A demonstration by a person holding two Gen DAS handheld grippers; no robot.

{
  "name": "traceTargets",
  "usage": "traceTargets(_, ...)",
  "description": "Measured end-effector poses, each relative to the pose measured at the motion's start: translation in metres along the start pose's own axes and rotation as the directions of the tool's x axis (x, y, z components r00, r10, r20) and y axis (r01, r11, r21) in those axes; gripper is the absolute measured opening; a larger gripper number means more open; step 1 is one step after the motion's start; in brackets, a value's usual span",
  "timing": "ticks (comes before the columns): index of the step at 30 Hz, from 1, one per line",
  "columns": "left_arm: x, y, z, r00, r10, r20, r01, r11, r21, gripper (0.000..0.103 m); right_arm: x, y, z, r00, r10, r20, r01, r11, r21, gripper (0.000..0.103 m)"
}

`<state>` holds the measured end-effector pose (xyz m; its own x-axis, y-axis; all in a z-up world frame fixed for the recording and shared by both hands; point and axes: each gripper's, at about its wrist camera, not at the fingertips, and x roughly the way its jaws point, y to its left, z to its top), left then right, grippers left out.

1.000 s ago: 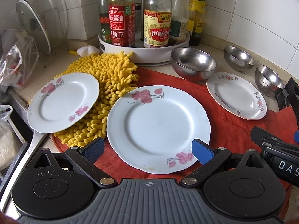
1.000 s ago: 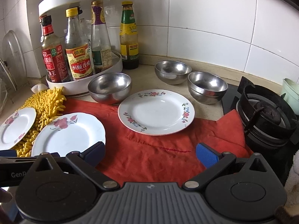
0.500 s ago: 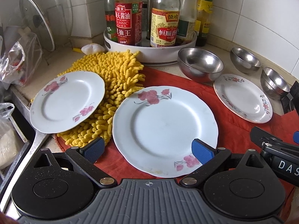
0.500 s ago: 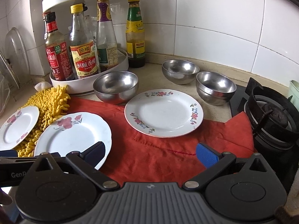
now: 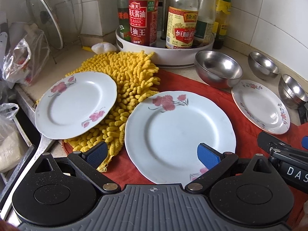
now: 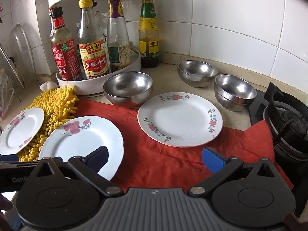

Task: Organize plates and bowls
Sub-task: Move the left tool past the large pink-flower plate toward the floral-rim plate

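Observation:
Three white floral plates lie on the counter: a large one on the red cloth, a smaller one on the yellow mop pad, and a third to the right. Steel bowls stand behind: a big one, a single one and a stacked pair. My left gripper is open and empty over the large plate's near rim. My right gripper is open and empty above the red cloth, short of the third plate.
A white turntable rack with sauce bottles stands at the back. A glass lid leans in a rack at the left, beside a plastic bag. A gas burner is at the right. A sink edge runs along the left.
Both grippers have moved forward, toward the plates, which now look larger and lower in view. Both stay open. Nothing on the counter has moved.

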<state>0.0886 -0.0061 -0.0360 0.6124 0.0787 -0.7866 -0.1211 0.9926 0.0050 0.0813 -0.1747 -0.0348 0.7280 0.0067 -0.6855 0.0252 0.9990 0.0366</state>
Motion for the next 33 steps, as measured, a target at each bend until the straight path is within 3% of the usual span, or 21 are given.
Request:
traceTargets(23, 0.018, 0.002, 0.01, 0.996, 0.075, -0.039, -0.077, 0.996, -0.048, 0.101, 0.037, 0.004, 0.015, 0.994, 0.096, -0.05, -0.099, 0.994, -0.043, 0.1)
traceTargets(33, 0.026, 0.009, 0.004, 0.994, 0.095, -0.055, -0.096, 0.995, -0.031, 0.101, 0.053, 0.007, 0.015, 0.981, 0.169, -0.099, -0.177, 0.981, -0.081, 0.1)
